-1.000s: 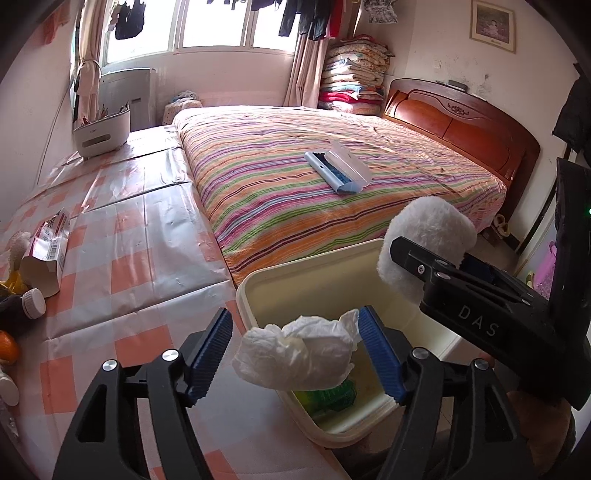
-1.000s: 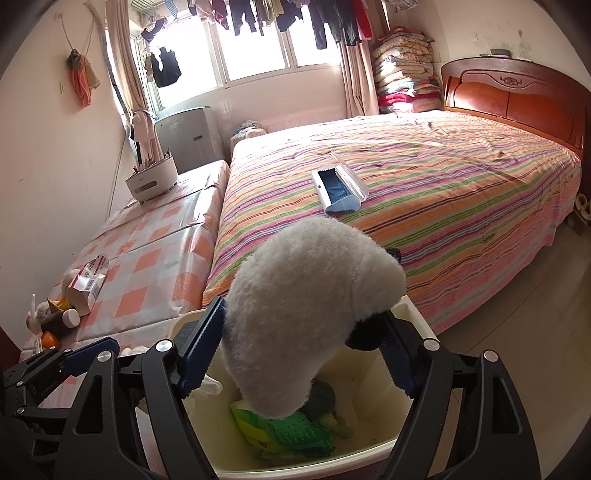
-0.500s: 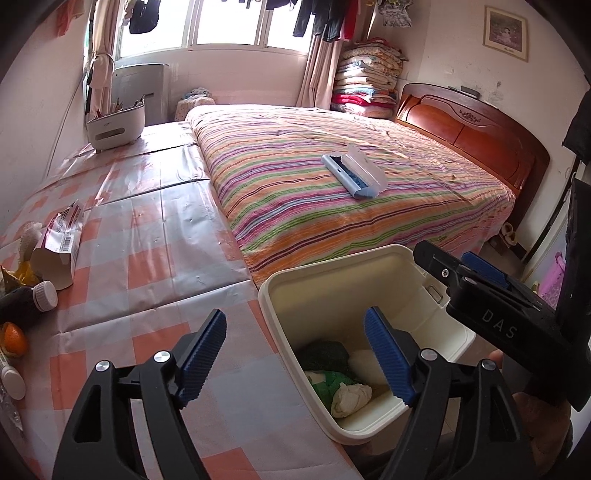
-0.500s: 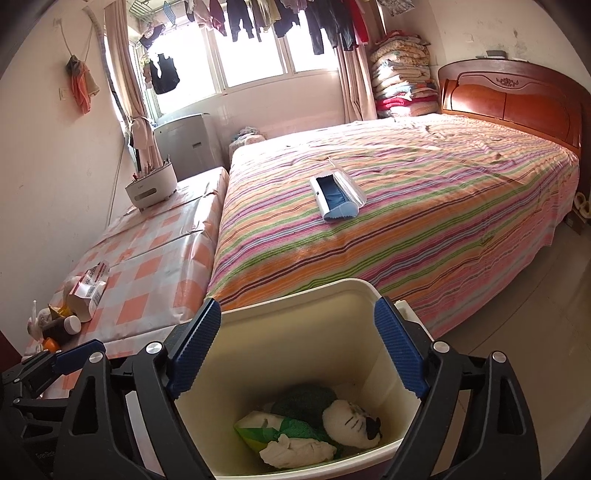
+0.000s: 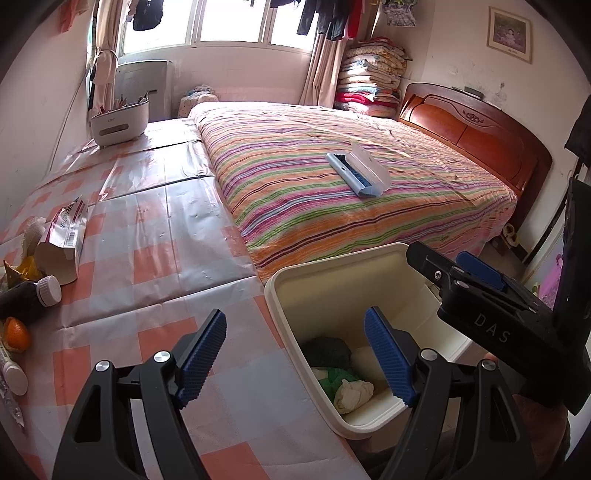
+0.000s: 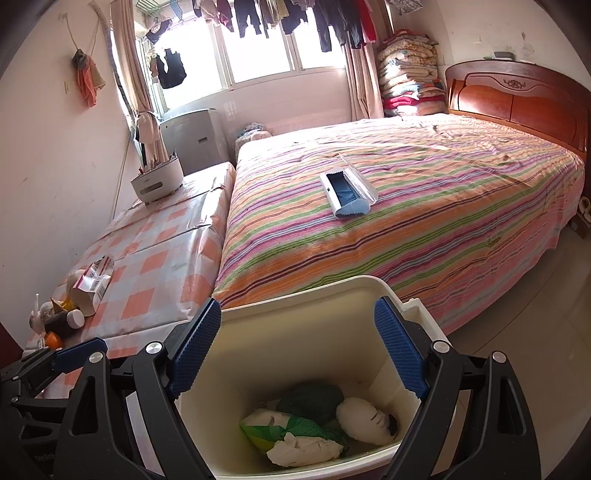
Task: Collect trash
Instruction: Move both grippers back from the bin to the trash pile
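Atop bin (image 6: 373, 284): plush (image 6: 364, 421) (R view only)

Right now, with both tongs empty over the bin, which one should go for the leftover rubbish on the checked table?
Probably the left tongs: they hang open over the checked table, nearer the torn carton and bottle. The right tongs sit above the bin, farther away.

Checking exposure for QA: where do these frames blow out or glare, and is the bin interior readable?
Left wrist: window blown out, glare streaks on the tablecloth, strong fisheye bending at the edges. Right wrist: window overexposed too, hanging clothes silhouetted; bin interior evenly lit, trash sharp.
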